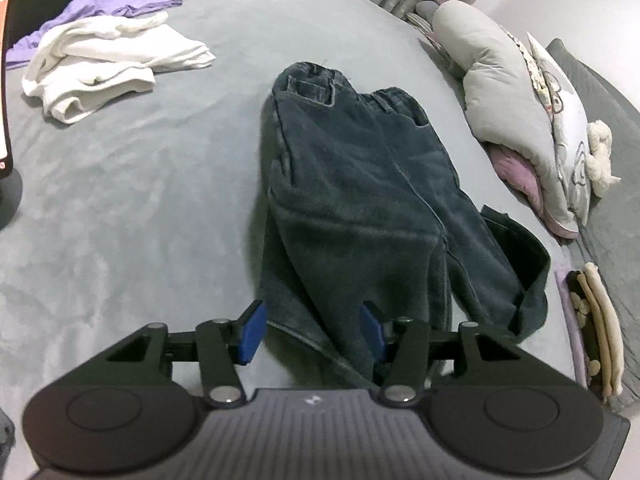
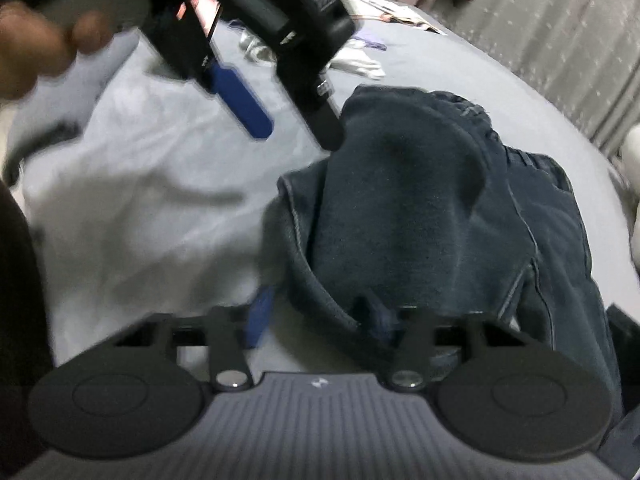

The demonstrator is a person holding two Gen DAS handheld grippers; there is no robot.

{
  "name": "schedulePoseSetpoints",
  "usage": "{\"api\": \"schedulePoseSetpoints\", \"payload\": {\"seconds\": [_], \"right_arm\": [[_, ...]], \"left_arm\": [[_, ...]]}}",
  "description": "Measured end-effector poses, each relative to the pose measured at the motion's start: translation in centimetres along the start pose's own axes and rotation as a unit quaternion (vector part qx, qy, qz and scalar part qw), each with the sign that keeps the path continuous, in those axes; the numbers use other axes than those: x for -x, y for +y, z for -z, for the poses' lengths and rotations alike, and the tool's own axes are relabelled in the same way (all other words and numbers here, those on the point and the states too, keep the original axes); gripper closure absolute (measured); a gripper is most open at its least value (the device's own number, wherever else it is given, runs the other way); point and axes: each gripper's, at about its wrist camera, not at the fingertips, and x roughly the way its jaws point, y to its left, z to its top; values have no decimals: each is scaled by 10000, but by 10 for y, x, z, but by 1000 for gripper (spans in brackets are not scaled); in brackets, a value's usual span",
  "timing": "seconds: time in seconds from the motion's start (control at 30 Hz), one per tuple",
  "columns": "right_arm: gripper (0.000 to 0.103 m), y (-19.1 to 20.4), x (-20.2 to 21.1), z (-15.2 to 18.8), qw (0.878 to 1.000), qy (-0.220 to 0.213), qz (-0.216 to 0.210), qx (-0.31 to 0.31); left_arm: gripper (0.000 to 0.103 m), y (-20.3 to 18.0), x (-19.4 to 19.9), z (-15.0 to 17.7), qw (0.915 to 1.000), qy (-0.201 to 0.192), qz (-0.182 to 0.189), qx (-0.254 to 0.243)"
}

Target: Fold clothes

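Observation:
Dark blue jeans [image 1: 360,200] lie folded lengthwise on the grey bed sheet [image 1: 120,200], waistband at the far end. My left gripper [image 1: 312,332] is open just above the near hem, which runs between its blue pads [image 1: 252,332] without either pad pressing on it. In the blurred right wrist view the jeans [image 2: 420,208] bulge up in a fold. My right gripper [image 2: 320,320] stands at their near edge; denim lies between its fingers and covers the right pad, and its left pad [image 2: 260,316] is clear of the cloth. The left gripper [image 2: 296,132] hangs above, held by a hand [image 2: 40,40].
A heap of white clothes [image 1: 112,64] and a purple garment [image 1: 116,0] lie at the far left. Grey pillows [image 1: 520,100] and a plush toy [image 1: 600,160] line the right side. A small stack of folded cloth [image 1: 600,320] sits by the right edge. A curtain [image 2: 560,20] hangs behind.

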Motion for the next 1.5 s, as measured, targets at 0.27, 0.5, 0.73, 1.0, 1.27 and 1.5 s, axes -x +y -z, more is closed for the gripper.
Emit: {"api": "schedulePoseSetpoints", "payload": {"seconds": [0.27, 0.5, 0.73, 1.0, 1.27, 1.5], "right_arm": [[91, -86, 67, 16, 9782, -962, -56, -1838], [94, -165, 129, 39, 9466, -1590, 793, -2689], [96, -215, 145, 83, 9223, -1466, 1216, -3364], [91, -238, 110, 143, 8932, -846, 789, -4344], [50, -252, 93, 188, 8490, -526, 298, -5250], [47, -264, 94, 217, 7822, -694, -172, -6189]], "left_arm": [[51, -5, -7, -19, 9999, -121, -12, 34], [28, -18, -29, -58, 9994, -332, -91, 35], [25, -9, -101, -116, 9984, -322, -224, 415], [25, -9, -158, -150, 9991, -330, -205, 197], [46, -19, -183, -164, 9982, -558, -202, -95], [82, -25, -166, -153, 9920, -1013, -728, 182]]}}
